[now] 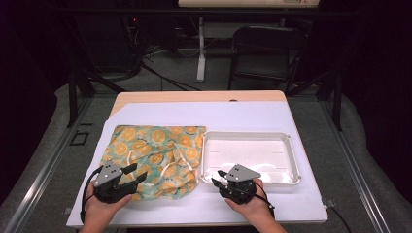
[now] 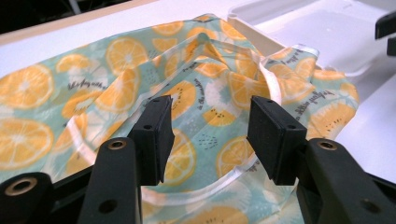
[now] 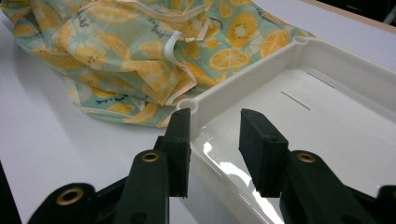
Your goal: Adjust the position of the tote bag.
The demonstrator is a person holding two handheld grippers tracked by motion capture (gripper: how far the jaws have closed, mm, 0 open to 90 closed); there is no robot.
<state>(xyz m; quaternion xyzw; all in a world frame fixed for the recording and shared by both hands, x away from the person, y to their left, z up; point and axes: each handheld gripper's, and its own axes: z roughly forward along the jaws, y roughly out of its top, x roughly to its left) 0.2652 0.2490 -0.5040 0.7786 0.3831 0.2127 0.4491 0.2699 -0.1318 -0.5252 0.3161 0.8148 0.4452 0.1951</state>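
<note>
With the orange-print cloth (image 1: 153,158) crumpled at centre-left beside the white tray (image 1: 291,160), both left tongs (image 1: 132,174) and right tongs (image 1: 217,182) gape empty; pinch one fold cleanly, not stacked layers.

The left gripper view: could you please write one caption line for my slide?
Open left gripper poised over a crumpled orange-print cloth, with a white tray behind.

both hands low and near, left hand-held gripper (image 1: 130,174) and right hand-held gripper (image 1: 217,180) apparently open-jawed.
</note>
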